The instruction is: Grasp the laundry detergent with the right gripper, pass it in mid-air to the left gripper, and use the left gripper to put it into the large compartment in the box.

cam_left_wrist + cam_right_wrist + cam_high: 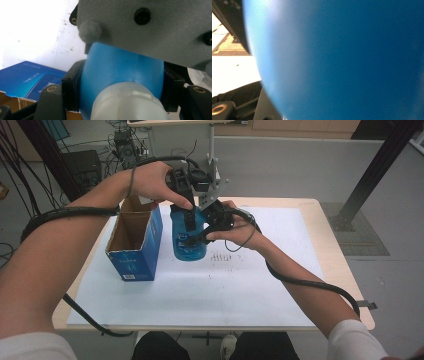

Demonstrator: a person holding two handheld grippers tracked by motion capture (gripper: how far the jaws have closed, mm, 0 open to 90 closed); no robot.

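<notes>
In the right gripper view the blue bottle (342, 60) blocks nearly everything, so we cannot tell how the right gripper (200, 236) stands against it. We see the left gripper (190, 220) closed on the bottle's shoulders below its white cap (130, 102); the bottle stands on the white sheet (210, 290) just beside the open blue box (135, 245), whose cardboard interior appears empty.
</notes>
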